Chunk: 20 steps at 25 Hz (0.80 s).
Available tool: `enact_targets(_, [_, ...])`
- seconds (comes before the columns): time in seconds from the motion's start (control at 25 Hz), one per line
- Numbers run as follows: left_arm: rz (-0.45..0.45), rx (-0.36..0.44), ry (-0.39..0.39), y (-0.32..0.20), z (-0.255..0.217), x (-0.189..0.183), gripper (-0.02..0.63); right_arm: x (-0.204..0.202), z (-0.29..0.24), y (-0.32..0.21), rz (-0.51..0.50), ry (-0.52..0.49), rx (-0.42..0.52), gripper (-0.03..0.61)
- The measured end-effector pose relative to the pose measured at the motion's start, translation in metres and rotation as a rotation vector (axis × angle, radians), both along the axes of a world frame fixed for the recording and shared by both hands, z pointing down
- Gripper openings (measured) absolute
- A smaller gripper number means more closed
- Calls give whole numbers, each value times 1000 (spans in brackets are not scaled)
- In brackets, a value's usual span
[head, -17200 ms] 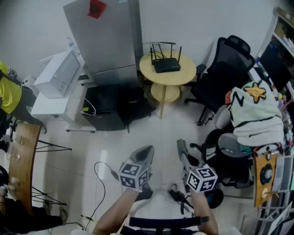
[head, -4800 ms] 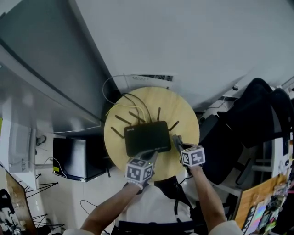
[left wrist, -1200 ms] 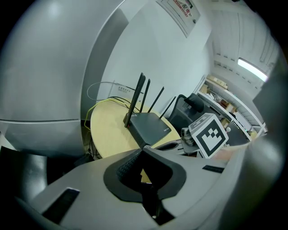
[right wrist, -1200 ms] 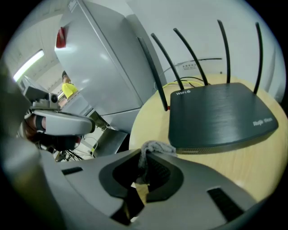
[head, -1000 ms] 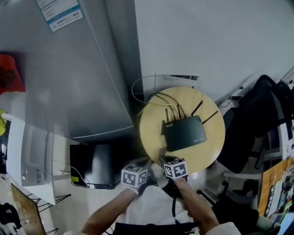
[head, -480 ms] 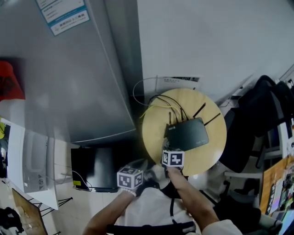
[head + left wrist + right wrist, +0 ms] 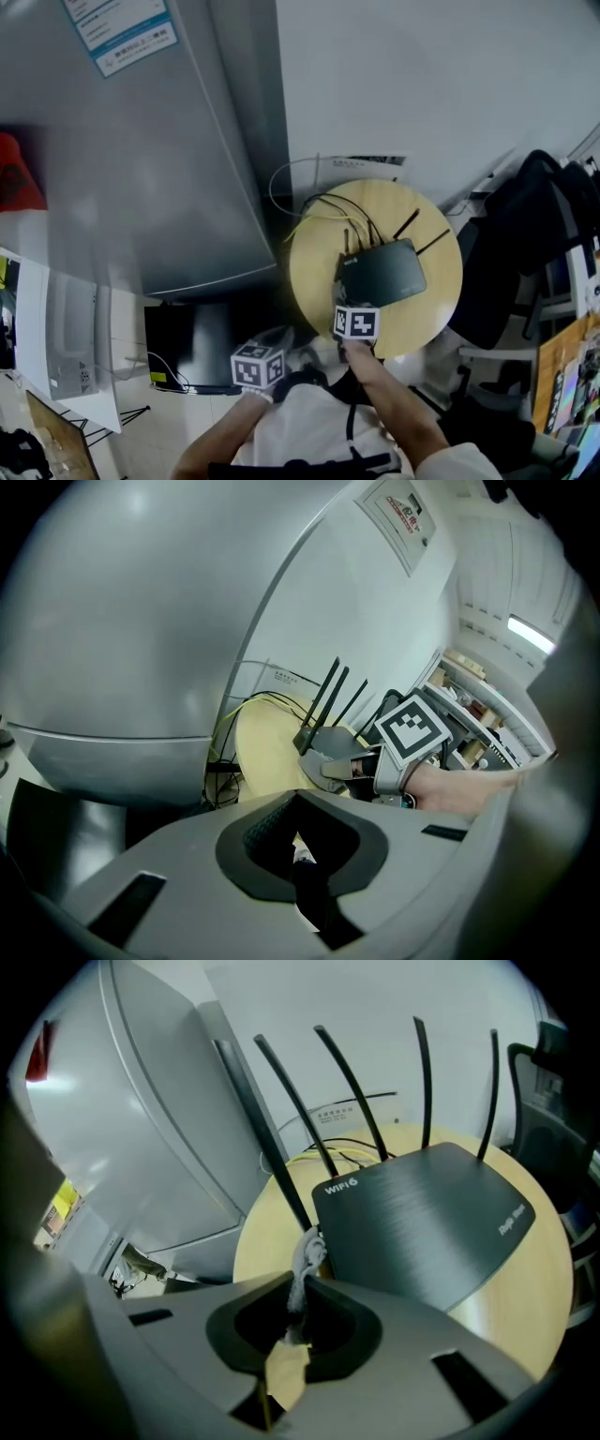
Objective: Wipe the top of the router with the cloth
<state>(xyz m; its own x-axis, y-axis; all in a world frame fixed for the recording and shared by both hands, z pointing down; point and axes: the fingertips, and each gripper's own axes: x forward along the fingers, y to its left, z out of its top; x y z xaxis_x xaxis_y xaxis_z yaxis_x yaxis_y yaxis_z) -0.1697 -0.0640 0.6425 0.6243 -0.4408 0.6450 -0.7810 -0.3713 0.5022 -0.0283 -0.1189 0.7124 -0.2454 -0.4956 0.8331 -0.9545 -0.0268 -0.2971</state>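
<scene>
Cloth (image 7: 305, 1258) shows as a thin twist pinched in my right hand-held gripper (image 7: 300, 1288), whose jaws are closed on it. Just ahead of it the router (image 7: 422, 1222) lies flat on the round surface (image 7: 530, 1302). My left hand-held gripper (image 7: 298, 841), closed on nothing, hangs to its left. With so little cloth showing, I judge the jaw tips could scrape, or shove the unsteadied router toward its antennas (image 7: 286, 1138).

Left gripper (image 7: 298, 855) jaws are noted closed together, at 6 o'clock. Right gripper (image 7: 323, 767) is recorded at its 1 o'clock, beside black antennaed plastic router (image 7: 328, 741) on round pale-yellow wooden table (image 7: 267, 757).
</scene>
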Motion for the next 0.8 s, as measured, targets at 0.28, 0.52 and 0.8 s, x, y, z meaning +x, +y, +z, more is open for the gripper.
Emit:
enact_targets(0.28, [49, 2, 14, 5, 0, 22, -3, 8, 0, 38, -56, 20, -19, 35])
enact_targets(0.52, [86, 3, 21, 12, -1, 41, -3, 20, 5, 60, -54, 20, -36, 35])
enact_targets(0.8, [107, 1, 26, 20, 0, 63, -3, 54, 15, 78, -62, 58, -70, 35])
